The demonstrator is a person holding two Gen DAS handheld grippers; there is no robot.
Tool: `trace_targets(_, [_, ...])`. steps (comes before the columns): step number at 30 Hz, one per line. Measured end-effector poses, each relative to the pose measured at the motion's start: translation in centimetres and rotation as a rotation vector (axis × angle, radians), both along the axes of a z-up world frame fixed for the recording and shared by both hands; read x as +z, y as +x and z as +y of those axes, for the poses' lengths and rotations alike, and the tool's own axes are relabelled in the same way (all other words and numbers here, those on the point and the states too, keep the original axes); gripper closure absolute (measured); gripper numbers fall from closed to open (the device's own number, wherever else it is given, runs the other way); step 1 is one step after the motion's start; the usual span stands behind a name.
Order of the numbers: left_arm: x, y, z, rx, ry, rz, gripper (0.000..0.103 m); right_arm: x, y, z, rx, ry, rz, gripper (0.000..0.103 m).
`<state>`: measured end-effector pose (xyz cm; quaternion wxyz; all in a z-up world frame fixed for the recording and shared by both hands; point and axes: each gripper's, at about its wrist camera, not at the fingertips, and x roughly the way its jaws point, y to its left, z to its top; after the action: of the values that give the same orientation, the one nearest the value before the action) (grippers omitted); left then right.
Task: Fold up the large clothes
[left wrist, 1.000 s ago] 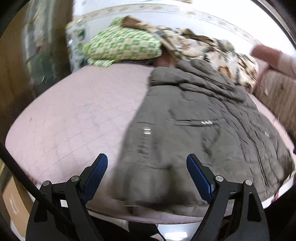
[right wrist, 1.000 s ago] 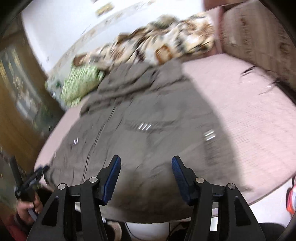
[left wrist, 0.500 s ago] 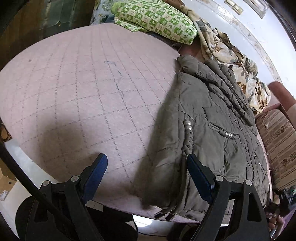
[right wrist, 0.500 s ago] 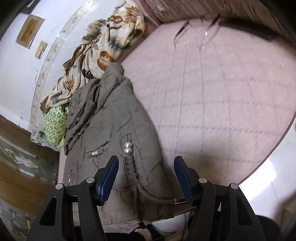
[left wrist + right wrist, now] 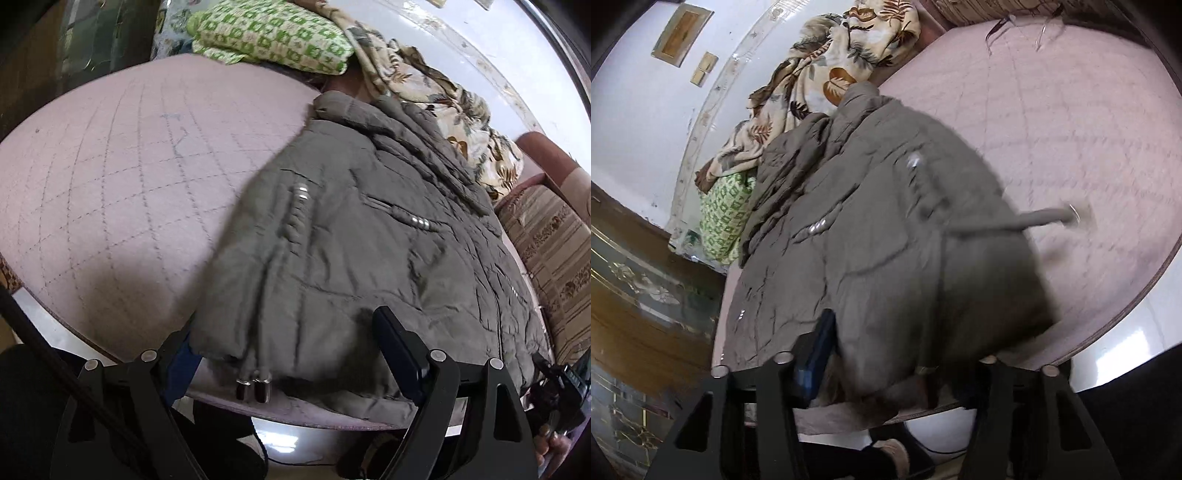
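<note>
Home bedroom. Bed with pink quilted mattress cover (image 5: 122, 192) fills both views. At its head: green-and-white checked pillow (image 5: 273, 40), leaf-print blanket (image 5: 827, 74) bunched against a white wall (image 5: 639, 110). Small framed plaques (image 5: 681, 37) on that wall. Dark wooden cabinet with gilt-patterned glass doors (image 5: 639, 288) beside the bed; striped upholstered headboard or sofa (image 5: 554, 251) opposite.

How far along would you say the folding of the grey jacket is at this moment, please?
Early. Done: the jacket is spread flat on the pink bed, no fold visible. In hand: the left gripper and right gripper are open, straddling the hem corners, not clamped. Left: gripping and every fold.
</note>
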<state>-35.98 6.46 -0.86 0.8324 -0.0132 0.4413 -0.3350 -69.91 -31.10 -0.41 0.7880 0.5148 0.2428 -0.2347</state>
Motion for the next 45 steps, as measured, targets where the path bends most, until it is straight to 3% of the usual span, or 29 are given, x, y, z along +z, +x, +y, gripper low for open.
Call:
trace_targets(3, [0.1,0.0,-0.1,-0.008,-0.021,-0.014,0.034,0.0,-0.2,0.2,-0.023,-0.023,-0.018,0.066])
trace_targets(8, [0.4,0.1,-0.4,-0.006,-0.047,-0.041,0.053,0.8,0.3,0.5,-0.033,-0.088,-0.011,0.067])
trace_targets(12, [0.4,-0.3,-1.5,-0.021,-0.004,-0.099,0.052,2.6,1.4,1.1,-0.011,-0.222,0.031,0.068])
trace_targets(17, [0.2,-0.3,-2.1,-0.023,0.019,-0.119,0.043,-0.1,1.2,-0.3,-0.032,-0.083,0.045,0.067])
trace_targets(21, [0.2,-0.7,-2.3,-0.029,0.038,-0.148,0.043,0.2,1.7,0.2,-0.016,-0.138,0.087,0.070])
trace_targets(31, [0.0,-0.9,-2.3,-0.013,0.035,-0.168,0.043,0.2,1.7,0.5,-0.018,-0.157,0.075,0.070])
trace_targets(40, [0.0,-0.9,-2.7,-0.011,0.082,-0.187,0.038,-0.2,1.6,0.0,-0.019,-0.101,0.063,0.065])
trace_targets(41, [0.0,-1.0,-2.8,-0.014,0.087,-0.191,0.039,-0.2,1.6,0.0,-0.019,-0.099,0.062,0.065])
trace_targets(45, [0.4,-1.6,-3.1,-0.034,0.099,-0.234,0.060,0.1,1.6,0.3,-0.018,-0.140,0.067,0.073])
